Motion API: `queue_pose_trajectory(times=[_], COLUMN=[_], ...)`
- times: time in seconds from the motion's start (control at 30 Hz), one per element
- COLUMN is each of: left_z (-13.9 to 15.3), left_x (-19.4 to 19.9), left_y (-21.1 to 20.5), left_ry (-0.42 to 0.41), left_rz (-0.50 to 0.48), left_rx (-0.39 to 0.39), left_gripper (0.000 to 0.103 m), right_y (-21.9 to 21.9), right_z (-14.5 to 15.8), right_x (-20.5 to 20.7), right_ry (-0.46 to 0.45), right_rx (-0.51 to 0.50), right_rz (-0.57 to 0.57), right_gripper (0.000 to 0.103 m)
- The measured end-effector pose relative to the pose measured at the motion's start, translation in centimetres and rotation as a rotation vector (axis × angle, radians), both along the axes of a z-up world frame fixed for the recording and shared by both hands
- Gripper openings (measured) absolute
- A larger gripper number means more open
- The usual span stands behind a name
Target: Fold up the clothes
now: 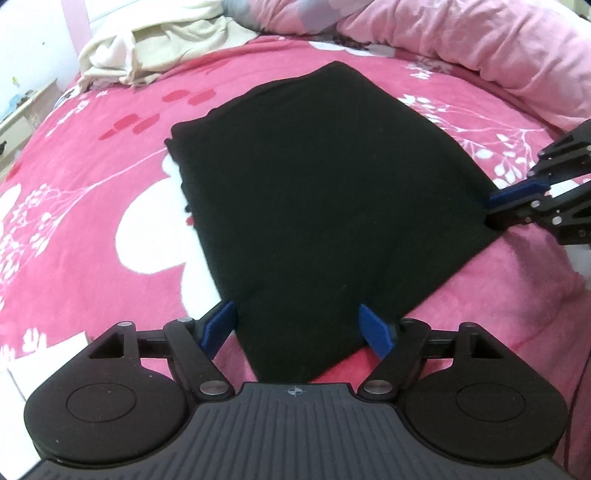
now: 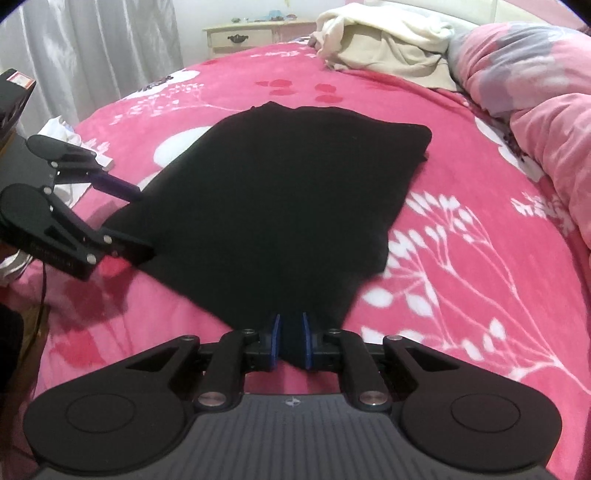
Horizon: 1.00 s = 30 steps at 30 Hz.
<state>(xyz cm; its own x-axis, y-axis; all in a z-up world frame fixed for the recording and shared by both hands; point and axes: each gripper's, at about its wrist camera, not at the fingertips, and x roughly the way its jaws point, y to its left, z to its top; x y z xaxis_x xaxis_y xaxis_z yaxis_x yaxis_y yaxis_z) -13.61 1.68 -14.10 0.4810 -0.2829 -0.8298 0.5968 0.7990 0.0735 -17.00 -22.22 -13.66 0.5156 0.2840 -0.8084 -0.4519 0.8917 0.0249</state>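
Black garment point(image 1: 314, 192) lies flat on the pink floral blanket point(image 1: 92, 206), folded into a rough rectangle, mid-bed. Left gripper point(image 1: 299, 326) sits at the near left corner: blue pads point(image 1: 221, 325) spread wide, corner of the cloth lying between them, neither pad pressing on it. Right gripper point(image 2: 291, 341) is at the near right corner: jaws nearly together, blue pads point(image 2: 275, 341) pinching a tuck of black fabric. From the left wrist view the right gripper comes in from the right edge, its tip on the garment's corner. Cream clothing pile point(image 2: 384, 48) at the far end of the bed, well apart from the garment. Pink quilt point(image 2: 535, 122) bunched along the right side. Cream bedside drawer unit point(image 2: 251, 35) beyond the far edge, grey curtain point(image 2: 103, 48) to its left.
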Motion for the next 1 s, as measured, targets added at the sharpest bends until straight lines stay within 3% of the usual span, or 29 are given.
queue_pose_trajectory(times=[1.0], left_z=[0.01], left_x=[-0.46], left_y=[0.99], left_ry=[0.014], left_rz=[0.008], left_rx=[0.006], left_gripper=[0.077], right_y=[-0.38], right_z=[0.20], right_x=[-0.20], right_ry=[0.013], right_rx=[-0.016], right_rz=[-0.018], right_gripper=[0.012])
